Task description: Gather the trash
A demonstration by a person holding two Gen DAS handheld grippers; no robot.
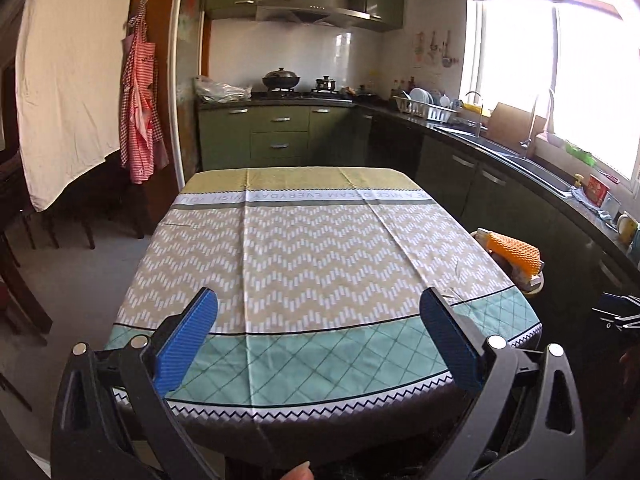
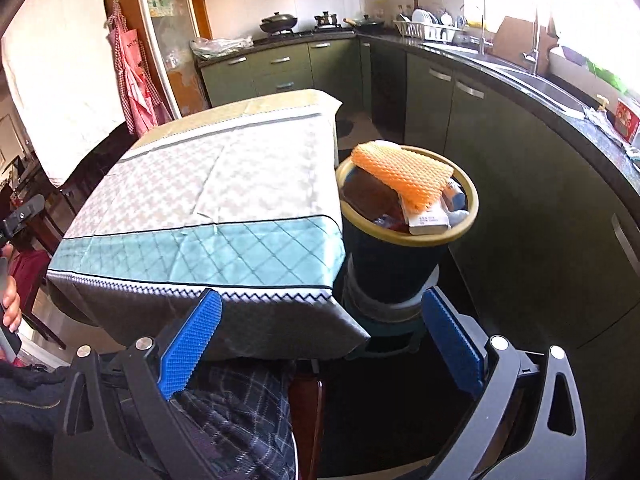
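Observation:
A dark trash bin with a yellow rim (image 2: 472,216) stands beside the table's right edge. It holds an orange foam net (image 2: 404,176), a white carton (image 2: 430,220) and a brown packet (image 2: 372,196). The bin also shows in the left wrist view (image 1: 536,286), with the orange net (image 1: 514,256) on top. My left gripper (image 1: 318,312) is open and empty, above the near end of the table (image 1: 316,240). My right gripper (image 2: 322,316) is open and empty, low in front of the table's near right corner and the bin.
The table (image 2: 200,184) wears a patterned cloth in beige and teal. Green kitchen cabinets (image 1: 280,136) and a dark counter with a sink (image 1: 532,164) run along the back and right. Chairs (image 1: 24,208) stand at the left. A person's leg in plaid (image 2: 240,416) is below the table.

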